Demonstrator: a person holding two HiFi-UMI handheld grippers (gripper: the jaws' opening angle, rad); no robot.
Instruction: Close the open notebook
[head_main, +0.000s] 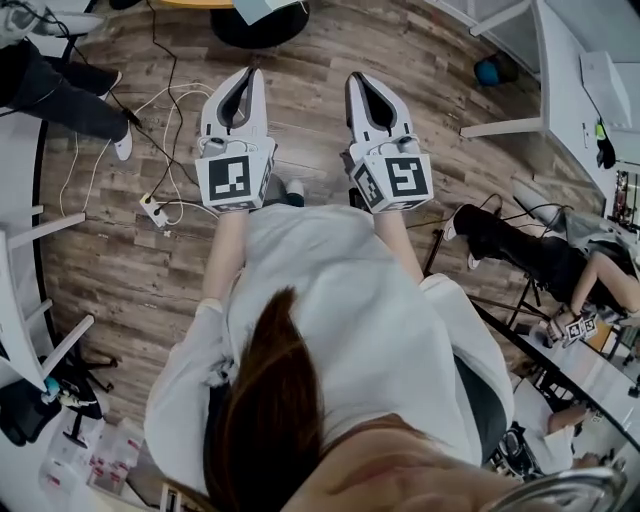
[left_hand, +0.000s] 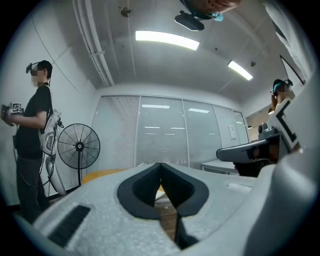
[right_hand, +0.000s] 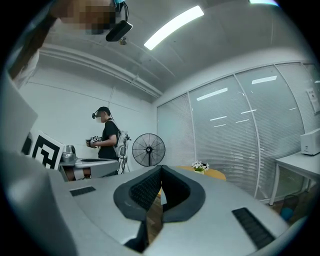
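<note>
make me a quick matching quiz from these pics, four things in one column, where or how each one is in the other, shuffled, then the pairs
Things:
1. left gripper
2. standing fan
3. power strip
4. flowers

Place or state:
A. on the yellow table
B. jaws shut, nothing between them
C. lying on the wood floor
D. upright, next to a person in a black shirt

Pairs: 1-B, 2-D, 3-C, 4-A
</note>
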